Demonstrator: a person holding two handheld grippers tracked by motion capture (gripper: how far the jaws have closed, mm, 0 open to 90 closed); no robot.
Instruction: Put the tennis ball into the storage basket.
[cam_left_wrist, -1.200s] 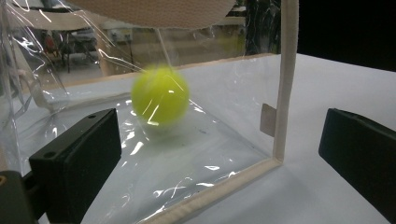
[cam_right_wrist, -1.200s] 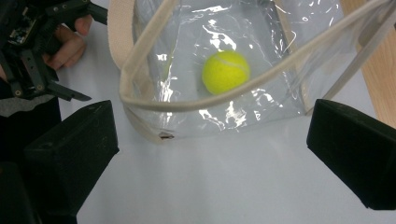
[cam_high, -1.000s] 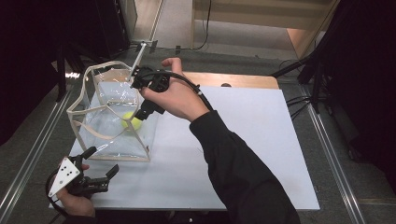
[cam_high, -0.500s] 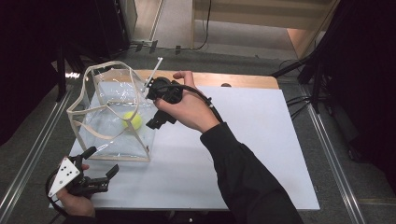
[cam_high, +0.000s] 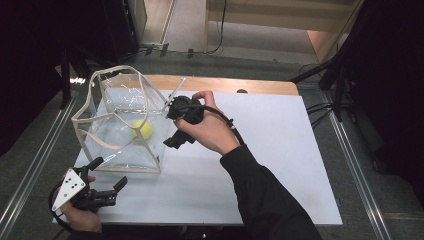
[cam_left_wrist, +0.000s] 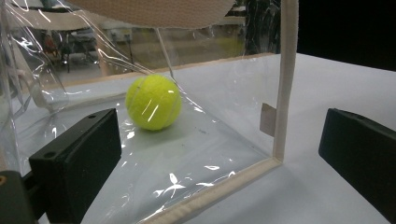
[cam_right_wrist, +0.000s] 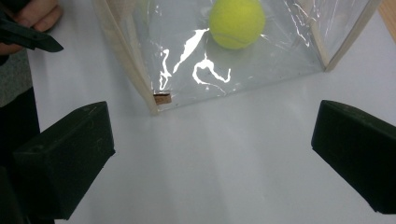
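Tennis ball (cam_high: 142, 129) inside clear plastic bag (cam_high: 107, 137) with beige trim, on white table (cam_high: 280, 150). Left gripper (cam_high: 111, 176) and right gripper (cam_high: 172, 141): jaws apart, empty.

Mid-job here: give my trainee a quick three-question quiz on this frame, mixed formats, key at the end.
1. True or false: the tennis ball lies inside the clear bag.
2. Which gripper is nearer the bag's rim: A) left gripper B) right gripper?
3. Fill in: both grippers' jaws are ____.

Key: 1 true; 2 B; 3 open.
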